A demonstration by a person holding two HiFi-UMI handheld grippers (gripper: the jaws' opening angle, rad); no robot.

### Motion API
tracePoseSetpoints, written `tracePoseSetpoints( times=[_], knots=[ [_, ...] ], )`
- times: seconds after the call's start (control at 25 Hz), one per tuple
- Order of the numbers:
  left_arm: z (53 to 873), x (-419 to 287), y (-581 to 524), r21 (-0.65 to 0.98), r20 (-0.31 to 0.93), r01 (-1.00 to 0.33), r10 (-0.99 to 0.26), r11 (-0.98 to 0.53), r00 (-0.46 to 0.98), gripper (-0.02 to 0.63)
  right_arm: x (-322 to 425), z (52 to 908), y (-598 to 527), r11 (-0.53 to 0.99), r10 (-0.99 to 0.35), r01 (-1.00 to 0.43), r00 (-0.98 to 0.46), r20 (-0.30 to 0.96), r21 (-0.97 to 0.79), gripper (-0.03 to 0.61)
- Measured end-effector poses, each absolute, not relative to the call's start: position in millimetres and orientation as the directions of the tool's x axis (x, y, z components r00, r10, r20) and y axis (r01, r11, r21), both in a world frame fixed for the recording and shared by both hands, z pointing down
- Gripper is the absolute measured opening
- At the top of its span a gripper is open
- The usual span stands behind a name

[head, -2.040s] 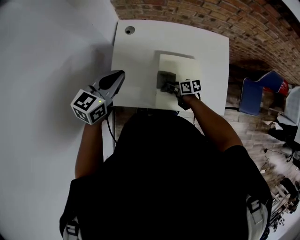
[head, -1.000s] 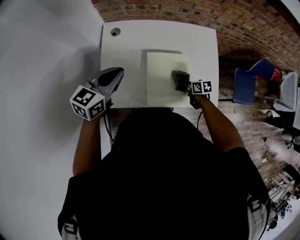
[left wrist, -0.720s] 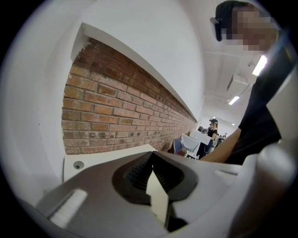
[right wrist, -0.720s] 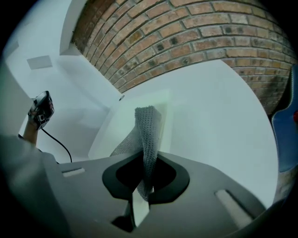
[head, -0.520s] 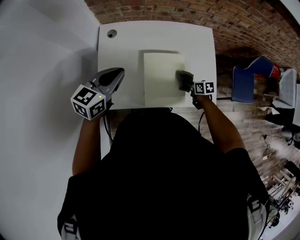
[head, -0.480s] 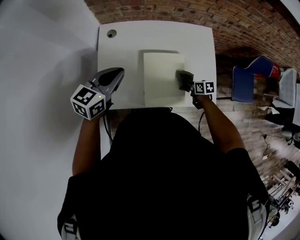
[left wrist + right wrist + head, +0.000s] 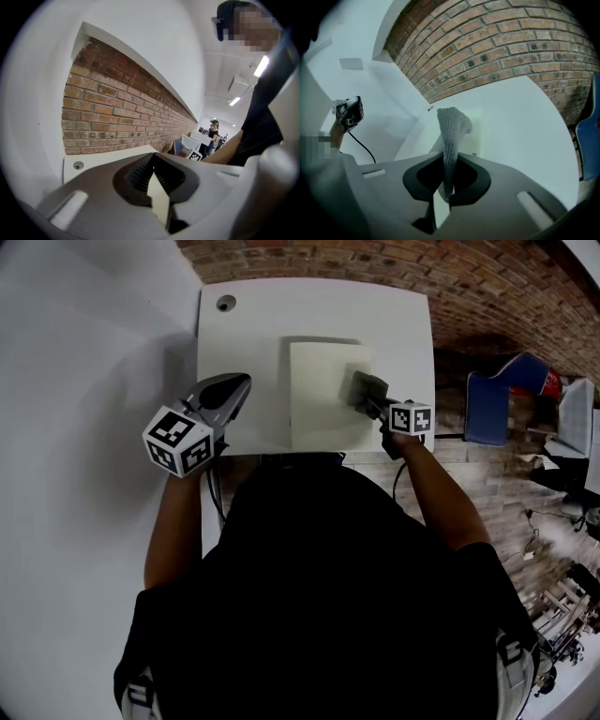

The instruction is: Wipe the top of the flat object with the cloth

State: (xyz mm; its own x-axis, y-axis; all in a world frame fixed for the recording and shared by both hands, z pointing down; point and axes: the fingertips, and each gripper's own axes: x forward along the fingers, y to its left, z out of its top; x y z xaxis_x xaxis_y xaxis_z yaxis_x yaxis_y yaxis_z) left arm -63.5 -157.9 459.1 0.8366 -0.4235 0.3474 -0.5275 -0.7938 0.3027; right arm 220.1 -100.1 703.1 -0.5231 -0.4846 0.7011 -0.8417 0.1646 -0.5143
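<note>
A cream flat object (image 7: 319,395) lies on the white table (image 7: 253,334). The grey knitted cloth (image 7: 366,390) rests over the object's right edge, and my right gripper (image 7: 380,407) is shut on it. In the right gripper view the cloth (image 7: 451,131) sticks out from the shut gripper (image 7: 449,157) over the flat object (image 7: 468,140). My left gripper (image 7: 234,388) hovers by the table's left front corner, away from the object, shut with nothing in it. The left gripper view shows the left gripper (image 7: 152,157) with its jaws meeting above the table (image 7: 108,157).
A round cable hole (image 7: 226,303) sits in the table's far left corner. White wall lies to the left, brick surface beyond and right. A blue chair (image 7: 502,409) stands to the right. A person (image 7: 213,136) stands far off.
The right gripper dragged the cloth from the middle of the flat object to its right edge, then slightly farther away. The left gripper stayed put.
</note>
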Motion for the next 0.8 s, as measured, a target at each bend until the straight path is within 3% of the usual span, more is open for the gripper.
tracePoseSetpoints(
  times=[0.32, 0.8],
  knots=[
    [459, -89, -156, 0.294, 0.342, -0.54, -0.441, -0.789, 0.83, 0.002, 160, 676, -97, 0.259, -0.499, -0.81, -0.578, 0.645, -0.526, 0.011],
    [458, -86, -152, 0.292, 0.363, -0.513, -0.402, -0.808, 0.84, 0.002, 59, 672, -63, 0.352, -0.377, -0.688, -0.725, 0.576, -0.635, 0.011]
  ],
)
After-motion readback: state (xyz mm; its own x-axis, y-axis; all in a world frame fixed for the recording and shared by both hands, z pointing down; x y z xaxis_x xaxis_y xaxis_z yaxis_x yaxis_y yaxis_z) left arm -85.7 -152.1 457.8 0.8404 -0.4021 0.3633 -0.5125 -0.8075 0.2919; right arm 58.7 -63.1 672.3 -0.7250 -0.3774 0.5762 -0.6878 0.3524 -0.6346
